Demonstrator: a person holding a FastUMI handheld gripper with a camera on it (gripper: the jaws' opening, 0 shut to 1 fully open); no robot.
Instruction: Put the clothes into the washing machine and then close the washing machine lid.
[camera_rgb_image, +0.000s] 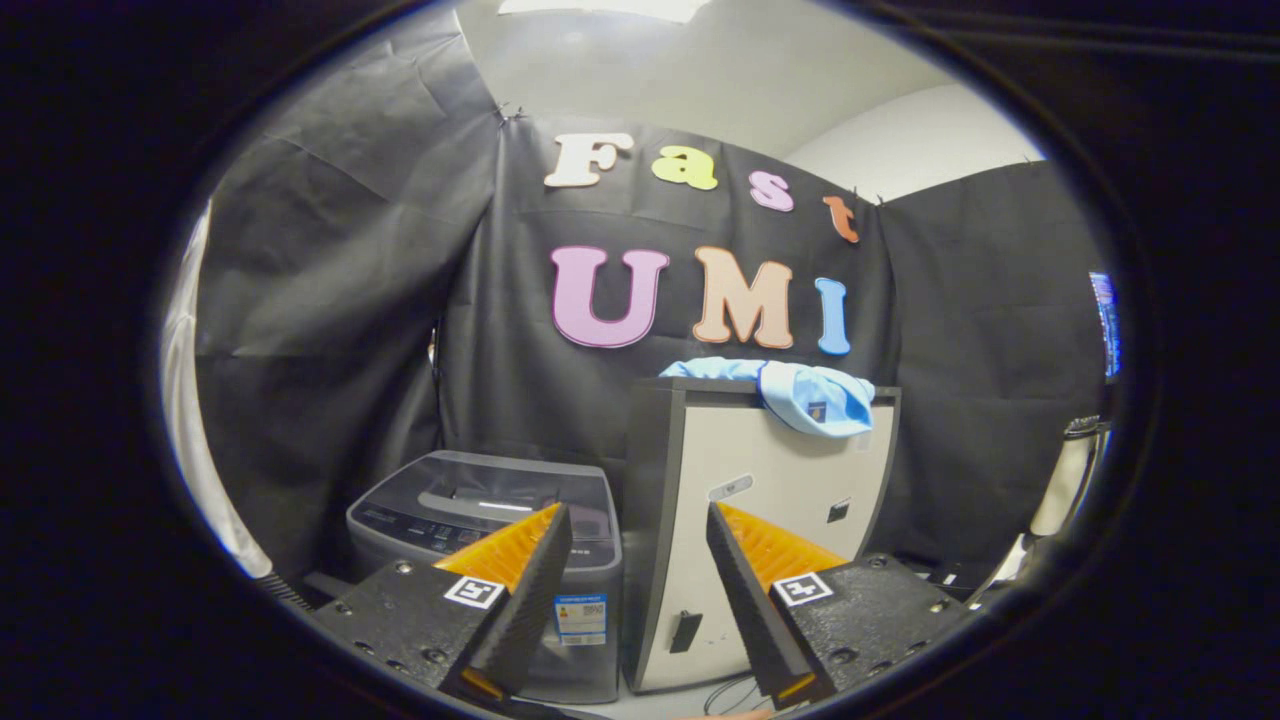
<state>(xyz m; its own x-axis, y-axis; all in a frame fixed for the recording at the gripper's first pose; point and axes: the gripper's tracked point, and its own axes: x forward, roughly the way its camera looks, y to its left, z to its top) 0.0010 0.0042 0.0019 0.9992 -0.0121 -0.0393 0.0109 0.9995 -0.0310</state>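
Note:
A light blue garment (800, 392) lies on top of a tall white cabinet (760, 520) with dark edges, one part hanging over its front. Left of the cabinet stands a low grey top-loading washing machine (480, 520) whose dark lid appears down. My gripper (638, 525) is open, with nothing between its fingers. It is well short of both, pointing at the gap between washer and cabinet, with the garment higher up beyond the right finger.
Black cloth walls close the booth behind and on both sides. A white pole-like object (1065, 480) stands at the far right. Cables (735, 690) lie on the floor in front of the cabinet.

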